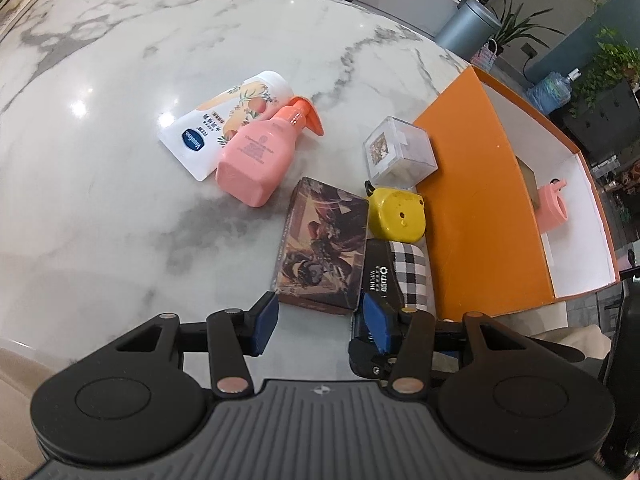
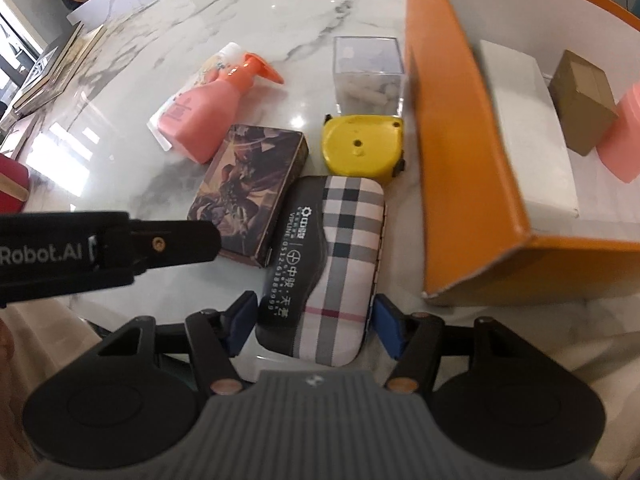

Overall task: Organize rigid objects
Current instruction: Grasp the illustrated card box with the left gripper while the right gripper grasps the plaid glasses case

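Plaid fabric covers the glasses case [image 2: 324, 268], which lies on the marble surface [image 2: 248, 20] just beside the near corner of the orange box [image 2: 460, 152], the landmark for this scene. The case's long axis runs straight away from the right tongs [image 2: 314, 326], toward the yellow tape measure [image 2: 362, 146] that sits against the box wall. The right tongs are spread open with one blue pad on each side of the case's near end, close to it but not visibly pressing, so the case sits between the fingers, not yet gripped. The left tongs [image 1: 322, 326] are also released and hold nothing; they hover farther from the box, facing the near edge of a dark illustrated box [image 1: 322, 242] that lies alongside the case. The right hand is judged nearer and better aligned to close on the case and carry it into the orange box.
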Tool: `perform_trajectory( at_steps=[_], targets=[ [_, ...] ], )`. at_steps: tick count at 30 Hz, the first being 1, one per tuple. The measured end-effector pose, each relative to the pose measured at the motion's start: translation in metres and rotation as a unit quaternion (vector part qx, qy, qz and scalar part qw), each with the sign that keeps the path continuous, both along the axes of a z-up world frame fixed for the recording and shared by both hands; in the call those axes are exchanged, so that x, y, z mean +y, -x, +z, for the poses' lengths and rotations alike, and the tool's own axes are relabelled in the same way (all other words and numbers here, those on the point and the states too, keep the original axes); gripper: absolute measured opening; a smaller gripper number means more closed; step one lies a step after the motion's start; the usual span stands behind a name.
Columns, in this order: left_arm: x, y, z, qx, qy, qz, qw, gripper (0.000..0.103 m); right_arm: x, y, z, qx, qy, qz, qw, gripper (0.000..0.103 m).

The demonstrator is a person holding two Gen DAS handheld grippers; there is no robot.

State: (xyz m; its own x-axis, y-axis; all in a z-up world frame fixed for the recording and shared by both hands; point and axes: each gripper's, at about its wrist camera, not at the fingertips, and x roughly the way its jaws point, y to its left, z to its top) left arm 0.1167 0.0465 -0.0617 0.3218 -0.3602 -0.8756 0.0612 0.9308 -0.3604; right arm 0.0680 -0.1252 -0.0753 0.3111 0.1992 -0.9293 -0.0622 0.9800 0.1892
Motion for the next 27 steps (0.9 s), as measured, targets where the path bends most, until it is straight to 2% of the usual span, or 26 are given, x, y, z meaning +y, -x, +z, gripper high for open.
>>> perform_trajectory(
  at_steps=[8, 12, 17, 19, 23, 25, 27],
  targets=[
    [0.004, -0.001, 0.001, 0.002, -0.004, 0.012, 0.9999, 0.057, 0.012, -0.004, 0.001, -0.008, -0.004, 0.025, 1.000, 0.063],
    [0.008, -0.007, 0.005, 0.005, -0.038, 0.015, 0.9992, 0.058, 0.019, -0.007, 0.001, -0.011, -0.017, 0.035, 0.999, 0.062],
    [0.018, -0.022, 0.010, 0.006, -0.062, 0.015, 0.9980, 0.063, 0.022, -0.014, 0.000, -0.006, -0.047, 0.041, 0.998, 0.056],
    [0.017, -0.027, 0.011, -0.001, -0.081, 0.004, 0.9967, 0.067, 0.023, -0.017, 0.000, -0.005, -0.043, 0.039, 0.998, 0.056],
    [0.005, -0.039, 0.002, 0.004, -0.109, -0.037, 0.9934, 0.069, 0.028, -0.022, 0.001, -0.008, -0.032, 0.051, 0.998, 0.060],
    [-0.001, -0.041, 0.000, -0.004, -0.121, -0.055, 0.9911, 0.077, 0.031, -0.024, -0.001, -0.008, -0.027, 0.057, 0.998, 0.062],
    [-0.005, -0.043, -0.005, -0.006, -0.135, -0.065, 0.9886, 0.077, 0.032, -0.024, -0.002, -0.006, -0.026, 0.062, 0.998, 0.064]
  ],
)
